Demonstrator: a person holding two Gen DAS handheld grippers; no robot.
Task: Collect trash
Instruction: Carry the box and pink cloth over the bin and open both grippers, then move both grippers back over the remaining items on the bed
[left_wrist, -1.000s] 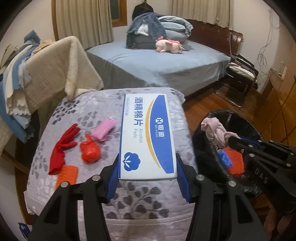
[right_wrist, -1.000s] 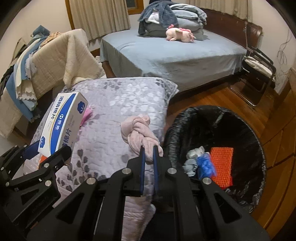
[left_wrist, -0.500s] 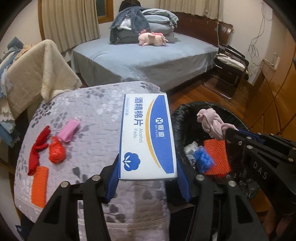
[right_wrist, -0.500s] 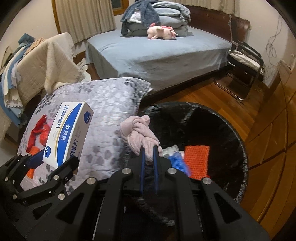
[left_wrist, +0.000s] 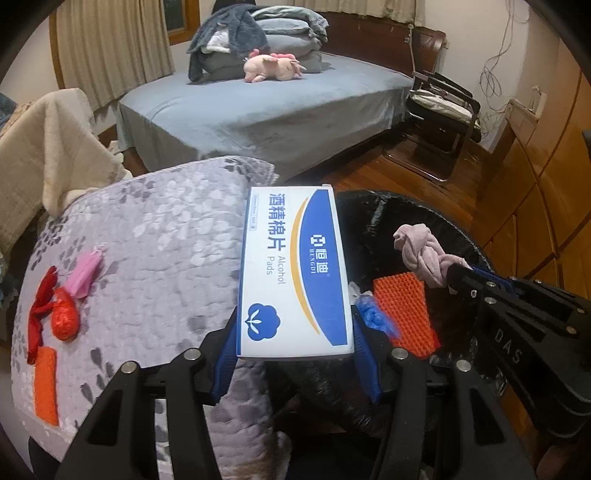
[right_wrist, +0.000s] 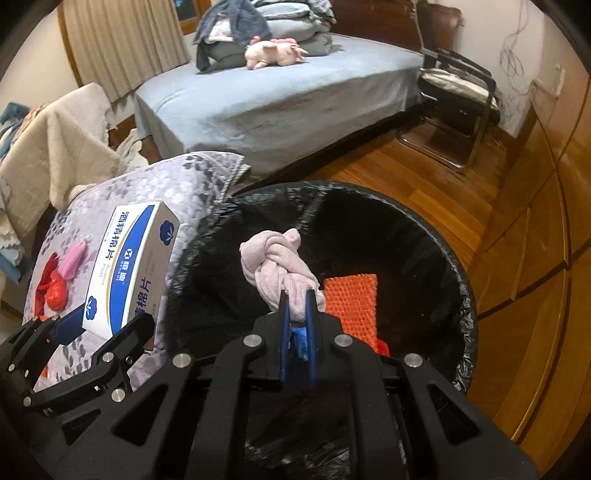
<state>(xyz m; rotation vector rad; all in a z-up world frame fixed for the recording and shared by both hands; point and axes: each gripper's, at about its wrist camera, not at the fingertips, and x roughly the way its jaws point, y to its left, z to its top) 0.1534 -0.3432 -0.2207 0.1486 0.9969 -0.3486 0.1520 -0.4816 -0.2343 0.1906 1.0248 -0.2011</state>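
Over bin (right_wrist: 458, 258), knotted cloth (right_wrist: 277, 269) pinched between right jaws, box (left_wrist: 293, 273) between left.

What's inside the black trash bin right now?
Inside the trash bin: an orange mesh piece and crumpled blue plastic. The knotted pink cloth and the right gripper cover the rest.

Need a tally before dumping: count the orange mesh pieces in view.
2. One orange mesh piece lies inside the black bin; the other lies on the grey quilt, near its left edge. More may be hidden.
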